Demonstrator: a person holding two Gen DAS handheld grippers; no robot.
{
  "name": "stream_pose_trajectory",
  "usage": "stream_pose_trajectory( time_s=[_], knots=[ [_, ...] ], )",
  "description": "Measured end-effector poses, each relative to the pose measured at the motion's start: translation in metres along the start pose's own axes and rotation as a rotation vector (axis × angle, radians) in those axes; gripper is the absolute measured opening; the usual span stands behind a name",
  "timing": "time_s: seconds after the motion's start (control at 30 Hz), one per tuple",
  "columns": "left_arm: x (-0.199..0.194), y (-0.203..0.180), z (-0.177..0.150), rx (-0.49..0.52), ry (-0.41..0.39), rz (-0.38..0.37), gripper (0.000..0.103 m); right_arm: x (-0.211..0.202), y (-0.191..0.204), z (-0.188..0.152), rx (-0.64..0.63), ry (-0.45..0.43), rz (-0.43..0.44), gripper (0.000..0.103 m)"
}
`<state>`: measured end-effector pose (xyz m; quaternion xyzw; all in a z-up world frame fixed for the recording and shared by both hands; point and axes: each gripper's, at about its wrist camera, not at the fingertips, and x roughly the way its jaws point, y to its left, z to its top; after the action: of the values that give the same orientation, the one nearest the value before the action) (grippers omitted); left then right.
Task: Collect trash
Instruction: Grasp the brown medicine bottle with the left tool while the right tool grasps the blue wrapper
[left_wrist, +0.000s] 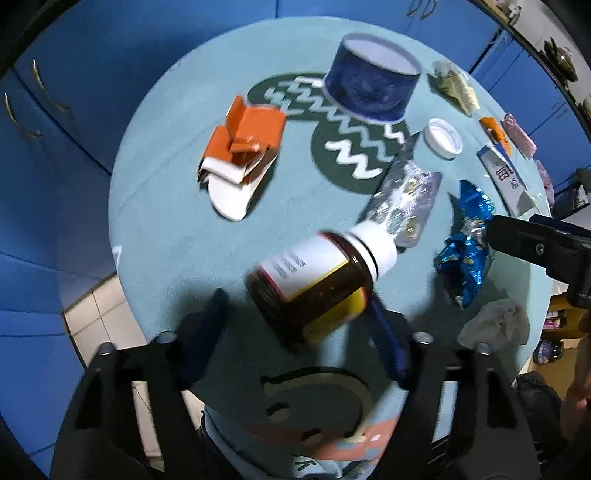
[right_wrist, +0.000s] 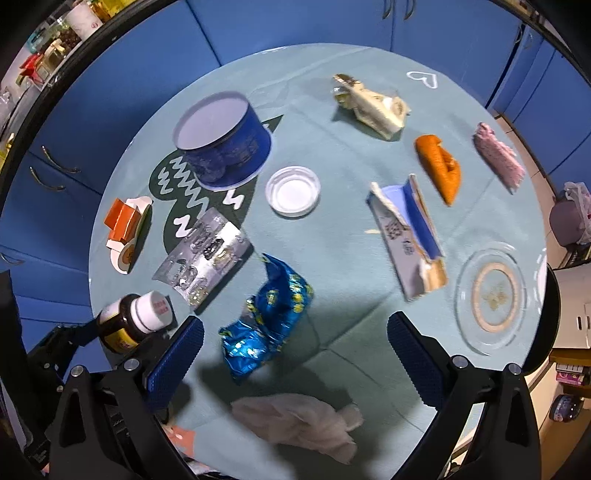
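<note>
A brown medicine bottle (left_wrist: 314, 280) with a white cap leans between the fingers of my left gripper (left_wrist: 295, 306). The right-hand finger (left_wrist: 384, 332) touches it, while a gap shows beside the other finger, so the jaws stand open around it. The bottle (right_wrist: 136, 321) also shows at the lower left of the right wrist view. My right gripper (right_wrist: 295, 325) is open above the round teal table (right_wrist: 332, 155), with a crumpled blue foil wrapper (right_wrist: 266, 317) lying between its fingertips and untouched. A crumpled white tissue (right_wrist: 303, 424) lies just below it.
More litter is spread over the table: a blister pack (right_wrist: 207, 258), an orange-and-white carton (left_wrist: 240, 155), a white lid (right_wrist: 293, 190), a torn blue-and-white box (right_wrist: 406, 236), and orange (right_wrist: 439, 166), pink (right_wrist: 498, 157) and cream (right_wrist: 373, 103) wrappers. A blue round tin (right_wrist: 221, 140) and glass plate (right_wrist: 495, 295) stand there too.
</note>
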<state>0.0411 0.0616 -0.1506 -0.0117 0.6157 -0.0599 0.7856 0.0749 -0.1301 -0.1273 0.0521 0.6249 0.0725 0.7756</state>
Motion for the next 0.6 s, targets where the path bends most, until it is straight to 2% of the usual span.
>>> stream_pose_trajectory(
  time_s=[0.07, 0.13, 0.2, 0.23, 0.3, 0.33, 0.4, 0.43, 0.47, 0.53, 0.6],
  knots=[
    [-0.004, 0.002, -0.001, 0.01, -0.024, 0.001, 0.06, 0.005, 0.003, 0.001, 0.002, 0.008, 0.0, 0.096],
    [-0.006, 0.005, -0.002, 0.009, -0.036, 0.005, 0.054, 0.009, 0.005, 0.002, 0.005, 0.02, -0.004, 0.088],
    [-0.006, 0.008, -0.001, 0.002, -0.046, 0.004, 0.048, 0.018, 0.011, 0.003, 0.001, 0.053, -0.009, 0.061],
    [-0.006, 0.009, -0.001, 0.002, -0.05, 0.001, 0.048, 0.022, 0.013, 0.003, -0.001, 0.07, -0.002, 0.053],
    [-0.006, 0.011, 0.0, 0.007, -0.054, -0.003, 0.048, 0.028, 0.016, 0.002, -0.006, 0.09, -0.002, 0.046],
    [-0.007, 0.011, -0.001, 0.011, -0.056, -0.003, 0.048, 0.028, 0.019, 0.001, -0.014, 0.08, -0.012, 0.046],
    [-0.008, 0.013, -0.002, 0.006, -0.062, -0.028, 0.06, 0.027, 0.022, 0.003, -0.025, 0.069, -0.019, 0.046],
    [-0.01, 0.016, -0.003, -0.001, -0.069, -0.051, 0.081, 0.027, 0.023, 0.003, -0.026, 0.064, -0.019, 0.046],
    [-0.013, 0.018, -0.004, -0.008, -0.082, -0.069, 0.096, 0.026, 0.024, 0.003, -0.025, 0.061, -0.019, 0.046],
    [-0.023, 0.02, -0.004, -0.019, -0.129, -0.105, 0.098, 0.026, 0.024, 0.003, -0.024, 0.056, -0.019, 0.046],
    [-0.027, 0.017, -0.004, -0.01, -0.147, -0.073, 0.1, 0.022, 0.021, 0.003, -0.024, 0.052, -0.018, 0.046]
  ],
)
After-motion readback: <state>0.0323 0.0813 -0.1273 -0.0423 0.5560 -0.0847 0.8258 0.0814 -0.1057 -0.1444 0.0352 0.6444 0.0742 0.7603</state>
